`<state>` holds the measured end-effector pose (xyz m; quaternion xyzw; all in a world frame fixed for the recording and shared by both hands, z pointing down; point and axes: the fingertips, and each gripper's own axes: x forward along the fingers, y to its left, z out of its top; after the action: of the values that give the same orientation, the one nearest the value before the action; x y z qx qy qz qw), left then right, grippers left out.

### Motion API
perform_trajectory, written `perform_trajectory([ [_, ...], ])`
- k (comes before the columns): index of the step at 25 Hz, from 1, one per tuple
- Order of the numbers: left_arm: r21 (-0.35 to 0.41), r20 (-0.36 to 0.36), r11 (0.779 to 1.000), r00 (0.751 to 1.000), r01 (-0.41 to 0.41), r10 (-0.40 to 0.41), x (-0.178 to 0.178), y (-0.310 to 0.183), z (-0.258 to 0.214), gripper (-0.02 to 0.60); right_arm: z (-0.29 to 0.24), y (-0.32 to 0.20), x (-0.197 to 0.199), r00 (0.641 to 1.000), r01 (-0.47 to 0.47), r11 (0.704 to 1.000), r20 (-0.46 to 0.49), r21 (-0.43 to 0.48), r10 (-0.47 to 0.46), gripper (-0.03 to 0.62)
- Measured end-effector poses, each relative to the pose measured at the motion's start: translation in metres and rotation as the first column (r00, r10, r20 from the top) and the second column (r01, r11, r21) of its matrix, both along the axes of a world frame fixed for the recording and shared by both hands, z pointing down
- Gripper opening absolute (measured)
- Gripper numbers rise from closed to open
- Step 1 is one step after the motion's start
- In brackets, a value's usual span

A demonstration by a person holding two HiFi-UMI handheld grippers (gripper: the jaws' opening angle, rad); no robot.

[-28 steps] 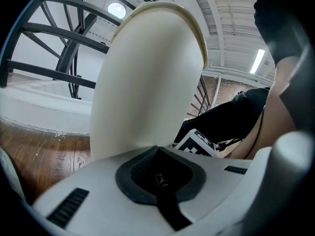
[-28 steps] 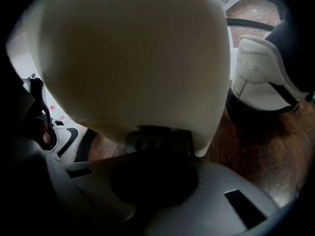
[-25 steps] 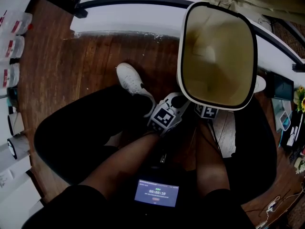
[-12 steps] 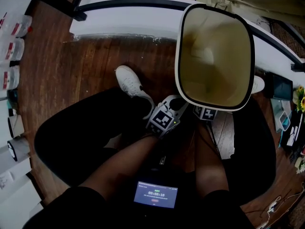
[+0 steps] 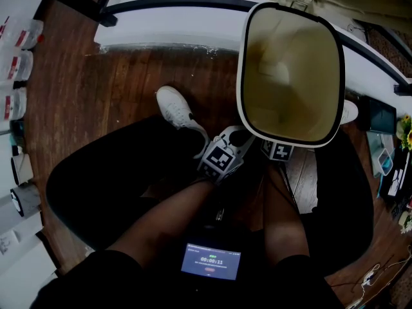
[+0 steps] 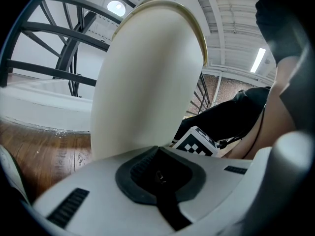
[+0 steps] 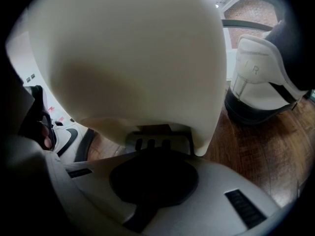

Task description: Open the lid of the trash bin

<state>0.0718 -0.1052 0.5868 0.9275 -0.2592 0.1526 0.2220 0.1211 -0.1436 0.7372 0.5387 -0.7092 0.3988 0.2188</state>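
A cream trash bin (image 5: pixel 293 118) with a white, black-edged rim stands on the wooden floor between the person's feet. From above I look into its beige inside; no lid lies across its mouth. My left gripper (image 5: pixel 220 159) and right gripper (image 5: pixel 278 150) sit low at the bin's near side, their jaws hidden under its rim. In the left gripper view the bin's wall (image 6: pixel 147 82) rises close ahead, with the right gripper's marker cube (image 6: pixel 197 141) beside it. In the right gripper view the bin (image 7: pixel 133 58) fills the frame, with a grey ribbed pedal (image 7: pixel 157 144) at its base.
White shoes flank the bin at the left (image 5: pixel 177 108) and the right (image 5: pixel 351 112). A white curved ledge (image 5: pixel 167 28) runs behind it. Bottles (image 5: pixel 16 63) line the left edge. A small screen (image 5: pixel 211 261) sits at the person's lap. Railings (image 6: pixel 59 38) stand beyond.
The bin's rim has shifted slightly to the left in the head view. Both grippers stay at its base.
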Motion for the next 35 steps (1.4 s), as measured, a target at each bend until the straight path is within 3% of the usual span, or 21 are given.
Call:
perform_trajectory([
  [35, 0.008, 0.011, 1.0, 1.0, -0.008, 0.008, 0.0008, 0.0018, -0.0015, 0.038, -0.0079, 0.0017, -0.0025, 1.0, -0.011, 1.0, 0.007, 0.029, 0.011, 0.012],
])
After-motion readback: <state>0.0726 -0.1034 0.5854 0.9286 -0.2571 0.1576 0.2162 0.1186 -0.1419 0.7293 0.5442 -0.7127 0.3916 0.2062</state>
